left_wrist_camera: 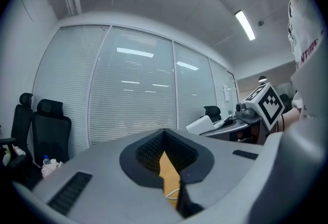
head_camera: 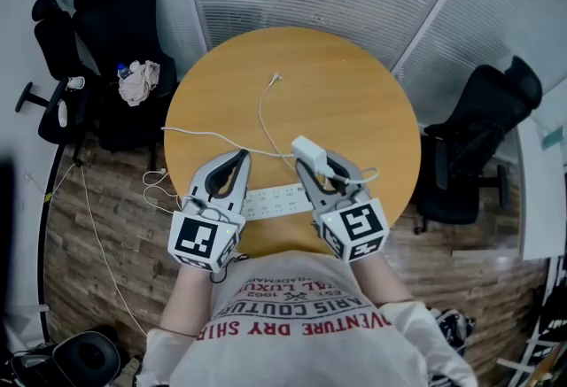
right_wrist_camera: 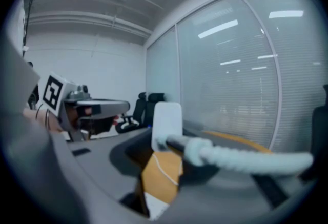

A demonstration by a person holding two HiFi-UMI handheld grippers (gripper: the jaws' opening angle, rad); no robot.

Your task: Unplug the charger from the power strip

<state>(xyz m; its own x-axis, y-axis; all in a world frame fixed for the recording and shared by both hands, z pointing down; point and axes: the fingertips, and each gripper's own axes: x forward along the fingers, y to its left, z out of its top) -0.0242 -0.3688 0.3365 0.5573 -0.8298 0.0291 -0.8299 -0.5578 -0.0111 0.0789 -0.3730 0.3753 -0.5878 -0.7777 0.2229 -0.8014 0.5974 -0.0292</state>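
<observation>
In the head view, the right gripper (head_camera: 315,166) is clamping a white rectangular plastic charger (head_camera: 310,149) just right of centre. It is holding the block clear of the long white power strip (head_camera: 276,199), which is lying flat near the lower edge of the round wooden table (head_camera: 354,102). The plug looks to be already out of its socket. The left gripper (head_camera: 239,158) is hovering just above the strip's left end with its jaws together and empty, probably placed there to steady the strip.

In the left gripper view, the left gripper (left_wrist_camera: 164,138) is showing its tips meeting at the centre, with nothing between them.

In the right gripper view, the right gripper (right_wrist_camera: 166,141) is gripping the charger (right_wrist_camera: 167,120) upright, its jaws standing wide around the body. The thick white cable (right_wrist_camera: 241,160) is trailing off to the right, free of the grip.
</observation>
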